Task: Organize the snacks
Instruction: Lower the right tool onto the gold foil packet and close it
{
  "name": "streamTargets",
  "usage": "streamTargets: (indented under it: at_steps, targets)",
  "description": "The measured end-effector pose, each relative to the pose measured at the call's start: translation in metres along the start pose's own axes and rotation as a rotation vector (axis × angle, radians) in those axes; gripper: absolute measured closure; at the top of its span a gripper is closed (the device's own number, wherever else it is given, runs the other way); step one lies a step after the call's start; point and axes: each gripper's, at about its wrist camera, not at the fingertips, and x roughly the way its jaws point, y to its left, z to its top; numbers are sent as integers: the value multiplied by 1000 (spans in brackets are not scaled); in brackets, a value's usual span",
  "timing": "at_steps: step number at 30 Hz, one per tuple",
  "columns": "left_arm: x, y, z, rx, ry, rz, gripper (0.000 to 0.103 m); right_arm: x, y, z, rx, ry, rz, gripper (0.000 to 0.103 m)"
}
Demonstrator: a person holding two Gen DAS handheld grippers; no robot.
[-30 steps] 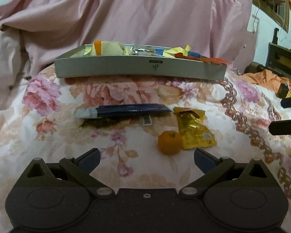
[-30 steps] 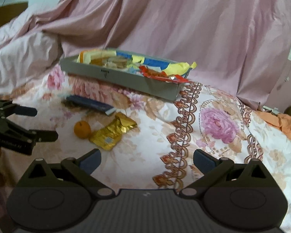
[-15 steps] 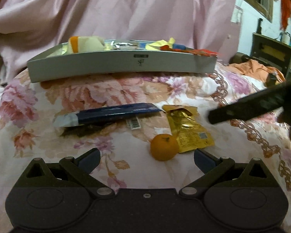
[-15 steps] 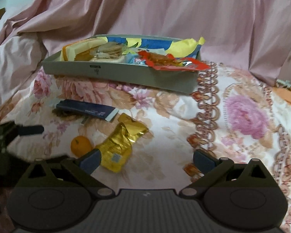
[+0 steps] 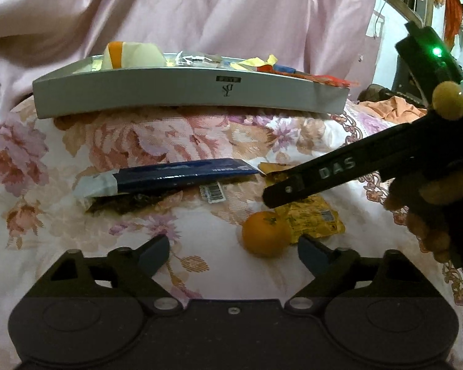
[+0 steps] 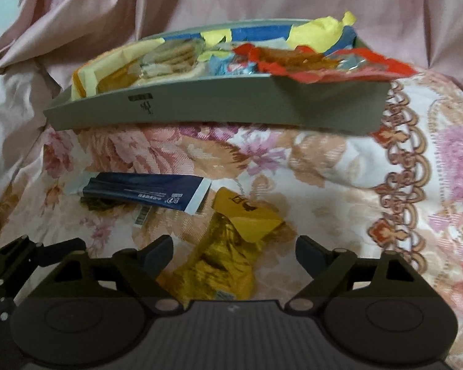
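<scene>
The left tool [image 5: 233, 254] is fairly wide and has just been closing, empty, the orange [image 5: 265, 233] near its right finger. The right tool [image 6: 234, 254], also fairly wide and just closing, straddles the gold snack packet [image 6: 223, 254] without pressing it. Its arm reads "DAS". Left of the packet lies a dark blue wrapper [image 6: 145, 191] with a barcode. Farther off, the grey tray [image 6: 219, 108] of snacks has a small logo. Open floral bedspread [image 6: 339, 185] lies right.

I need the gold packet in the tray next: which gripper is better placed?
Right. The right gripper is open with the gold packet between its fingers; the left gripper faces the orange.
</scene>
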Motion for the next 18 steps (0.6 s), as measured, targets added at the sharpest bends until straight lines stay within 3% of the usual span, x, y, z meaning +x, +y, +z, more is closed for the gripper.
streamTargets:
  at_steps: [4,6,11,18]
  targets:
    - [3,1,-1,-3,7,-26,26,5,8,-2,-41,-6,-14,25]
    - [3,2,-2,-3,6,-31,29,4,10,-4,-69,-16,-17,37]
    - [3,0,-2,10,4,-48,32,-2,6,-8,-68,-34,13,55]
    - [3,0,-2,19,8,-57,34,-14,9,-18,-106,-35,106,63]
